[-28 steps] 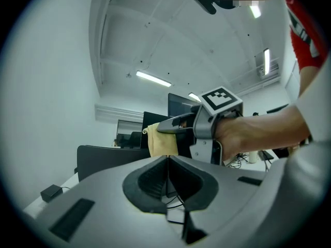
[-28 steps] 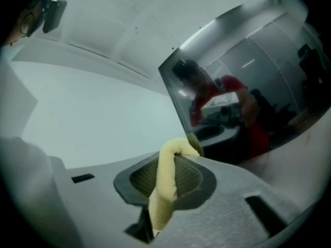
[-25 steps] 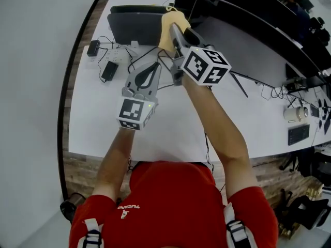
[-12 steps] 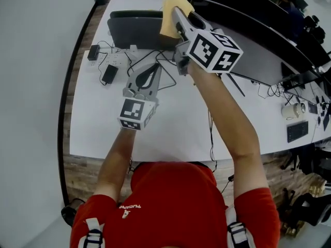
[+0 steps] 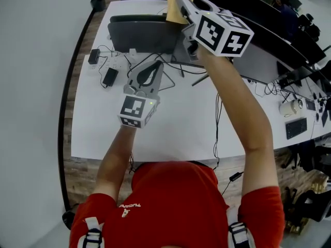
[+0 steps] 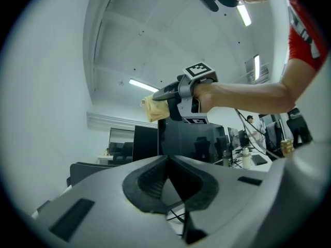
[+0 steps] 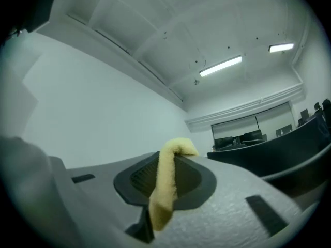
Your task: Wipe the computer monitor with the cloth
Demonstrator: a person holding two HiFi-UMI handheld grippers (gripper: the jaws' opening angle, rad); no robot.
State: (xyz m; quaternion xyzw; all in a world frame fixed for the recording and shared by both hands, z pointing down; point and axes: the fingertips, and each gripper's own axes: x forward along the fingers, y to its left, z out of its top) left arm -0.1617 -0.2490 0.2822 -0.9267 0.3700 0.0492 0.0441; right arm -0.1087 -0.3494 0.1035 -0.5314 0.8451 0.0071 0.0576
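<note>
Two tongs: you hold one in each hand over the white surface [image 5: 170, 123], the right raised high on an outstretched arm and the left kept low.
Right tongs [image 5: 182, 0]: pressed together on the yellow cloth [image 5: 172, 12]. In the right gripper view a strip of it stands pinched between the pads and curls over past the tips.
Left tongs [image 5: 156, 66]: pressed together with nothing between them, pointing toward the monitor [image 5: 269, 32].
Cloth: up at one end of the dark monitor. In the left gripper view it sits right at the top corner of the screen's edge, and you cannot tell whether it touches.
Surface: a dark grey flat case [image 5: 139, 32] lies at the far edge, just below the cloth. A power strip [image 5: 115, 58] and black cables [image 5: 217, 112] lie beside and in front of it.
Change from a second ago: your right arm has stretched further and carried the cloth up, from beside the grey case to the top of the monitor. Your left tongs have hardly moved and stay closed.
</note>
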